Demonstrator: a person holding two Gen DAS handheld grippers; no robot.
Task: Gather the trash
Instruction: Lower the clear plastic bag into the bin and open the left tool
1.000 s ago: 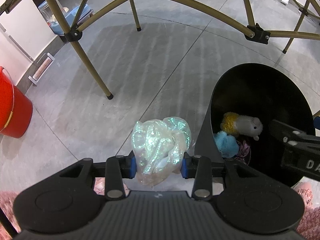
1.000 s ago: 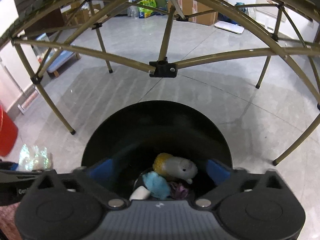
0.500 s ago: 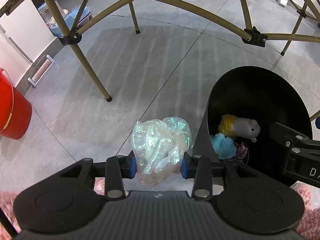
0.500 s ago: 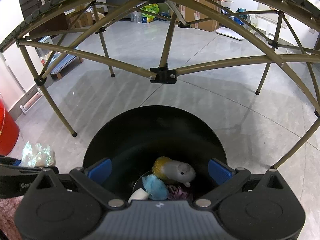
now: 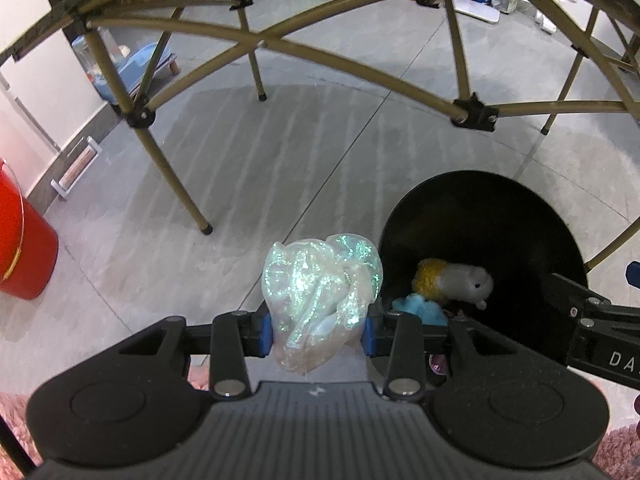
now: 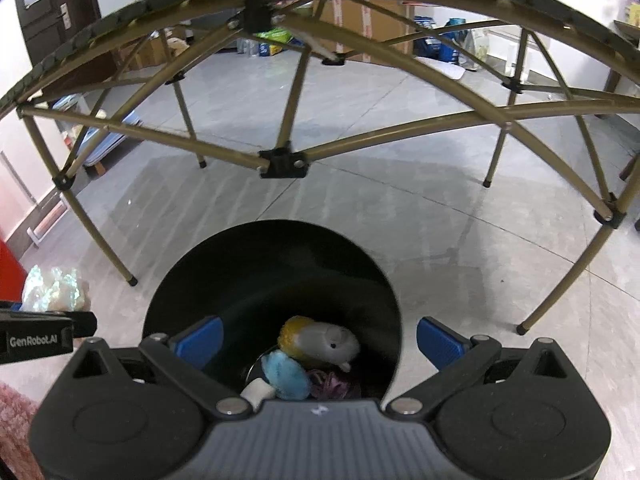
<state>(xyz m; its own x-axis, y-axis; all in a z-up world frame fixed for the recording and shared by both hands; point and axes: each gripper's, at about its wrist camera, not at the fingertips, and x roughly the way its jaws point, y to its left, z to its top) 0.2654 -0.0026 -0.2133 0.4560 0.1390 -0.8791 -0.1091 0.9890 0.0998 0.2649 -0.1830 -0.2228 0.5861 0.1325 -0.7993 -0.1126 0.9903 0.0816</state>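
Pinching a crumpled wad of iridescent plastic wrap (image 5: 320, 304), the left gripper (image 5: 318, 330) has its blue-padded jaws clamped on the wad's lower half; the glittering, translucent film bulges above them. Just right of those jaws stands a round, smooth black bin (image 5: 484, 216), holding a grey and yellow plush toy (image 5: 456, 282), a fluffy blue ball (image 5: 420, 308) and something purple. The right gripper (image 6: 320, 342) has its jaws set wide around the bin's near rim, though whether the pads press on it cannot be told. White lettering "GenRobot.AI" marks the left gripper's side; "DA" shows on the right's. Beyond the jaws, brass-coloured tubular table legs (image 5: 176, 184) cross over grey floor tiles (image 5: 280, 168); a glossy red bucket (image 5: 24, 248) sits far left. Compared with a second earlier, the bin sits lower in the left view, and more of the room beyond shows.
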